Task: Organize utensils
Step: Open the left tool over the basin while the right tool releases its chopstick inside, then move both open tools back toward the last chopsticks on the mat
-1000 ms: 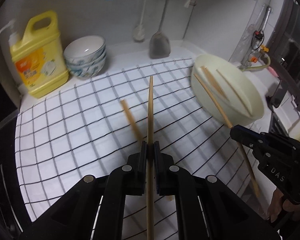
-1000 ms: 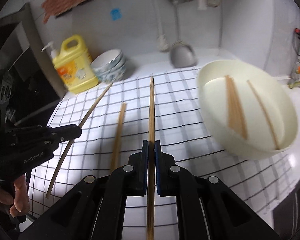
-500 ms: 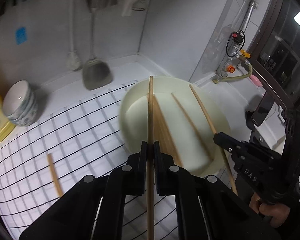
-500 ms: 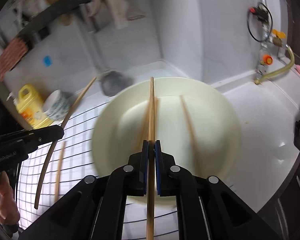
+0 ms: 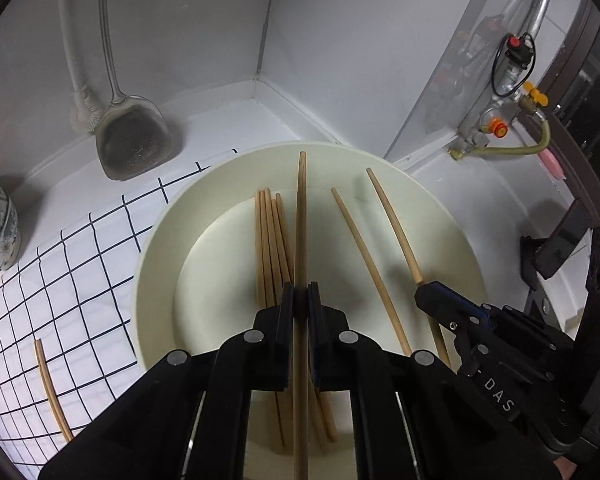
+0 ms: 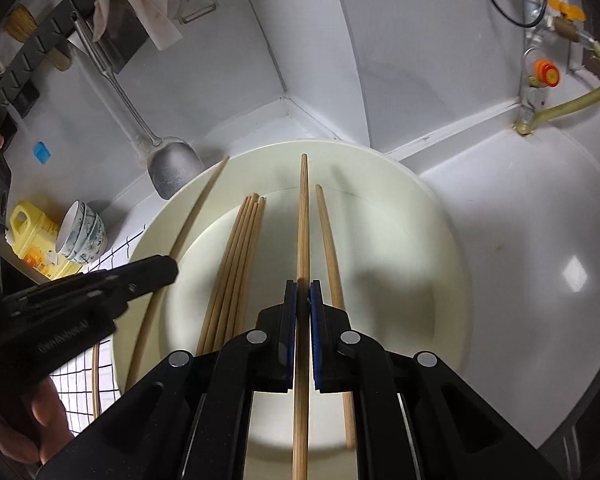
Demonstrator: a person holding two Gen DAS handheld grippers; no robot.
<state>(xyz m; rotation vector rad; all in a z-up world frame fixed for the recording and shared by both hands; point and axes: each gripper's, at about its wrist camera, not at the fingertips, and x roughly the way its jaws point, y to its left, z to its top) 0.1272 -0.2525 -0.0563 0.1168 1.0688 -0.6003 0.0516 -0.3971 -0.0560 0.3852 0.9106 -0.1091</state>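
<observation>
Only the left view shows a loose chopstick [image 5: 52, 392] on the checked cloth [image 5: 80, 280]. The left gripper [image 5: 300, 300] and right gripper [image 6: 303, 300] each clamp one chopstick [image 5: 301, 216] above the cream bowl [image 5: 440, 232], which has more inside.

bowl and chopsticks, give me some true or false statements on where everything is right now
1. Each gripper is shut on a chopstick. True: the left gripper holds one chopstick, the right gripper another.
2. The cream bowl is empty. False: a bundle of chopsticks lies inside.
3. One chopstick lies on the checked cloth. True.
4. The metal spatula lies in the bowl. False: it hangs by the wall behind it.
</observation>
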